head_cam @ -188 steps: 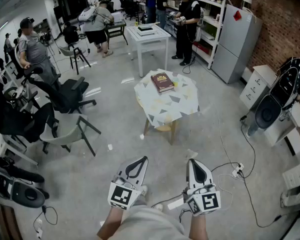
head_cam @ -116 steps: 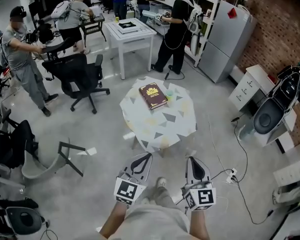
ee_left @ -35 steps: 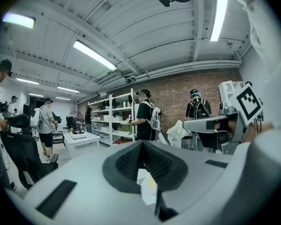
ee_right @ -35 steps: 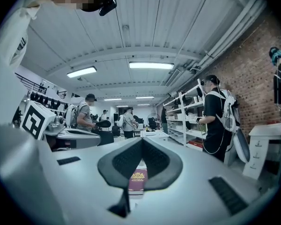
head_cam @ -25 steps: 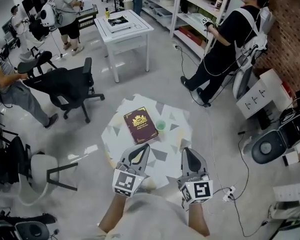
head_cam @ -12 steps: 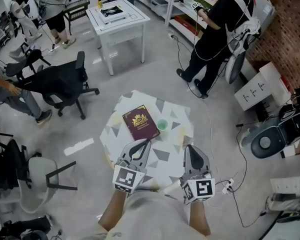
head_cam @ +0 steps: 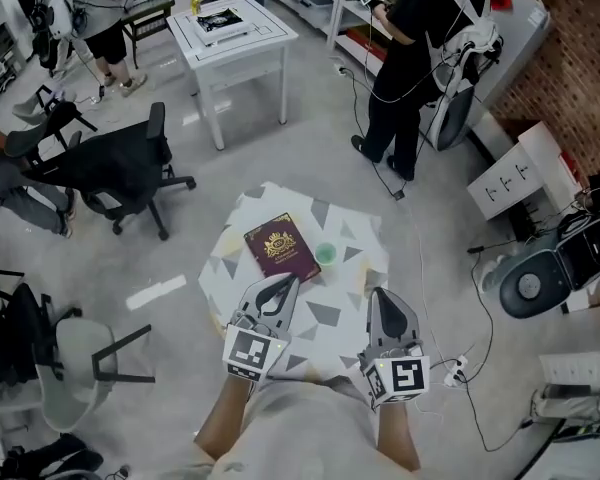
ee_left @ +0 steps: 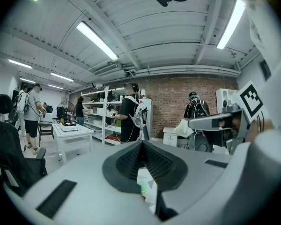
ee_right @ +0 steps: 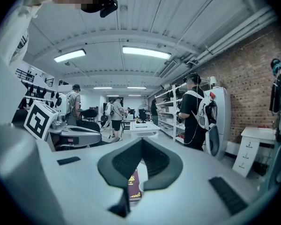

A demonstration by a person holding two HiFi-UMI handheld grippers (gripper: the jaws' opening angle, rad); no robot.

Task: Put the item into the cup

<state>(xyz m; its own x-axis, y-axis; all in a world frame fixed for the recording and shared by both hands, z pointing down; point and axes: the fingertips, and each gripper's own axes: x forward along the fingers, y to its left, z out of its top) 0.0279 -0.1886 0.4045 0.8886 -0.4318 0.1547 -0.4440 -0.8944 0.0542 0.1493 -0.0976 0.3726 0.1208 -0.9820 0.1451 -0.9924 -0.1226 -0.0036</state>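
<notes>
A small green cup (head_cam: pixel 325 253) stands on a low table (head_cam: pixel 242 266) covered with a white cloth with grey triangles, just right of a maroon book (head_cam: pixel 282 248). I cannot tell any small item apart from the cloth's pattern. My left gripper (head_cam: pixel 283 281) hovers over the table's near edge, shut and empty, its tip close to the book's near corner. My right gripper (head_cam: pixel 380 294) is level with it at the table's near right edge, also shut and empty. Between the left gripper's (ee_left: pixel 141 142) jaws the cup (ee_left: pixel 143 187) shows. Under the right gripper's (ee_right: pixel 142 140) jaws lies the book (ee_right: pixel 133 184).
A black office chair (head_cam: pixel 120 168) stands left of the table and a grey chair (head_cam: pixel 75 353) nearer left. A person in black (head_cam: pixel 420 58) stands at shelves behind. A white table (head_cam: pixel 230 28) is farther back. Cables (head_cam: pixel 460 368) and a white cabinet (head_cam: pixel 515 183) lie to the right.
I have walked up to the table, which has come from far ahead to right under the grippers. Both grippers stayed shut side by side. The person in black shifted along the shelves.
</notes>
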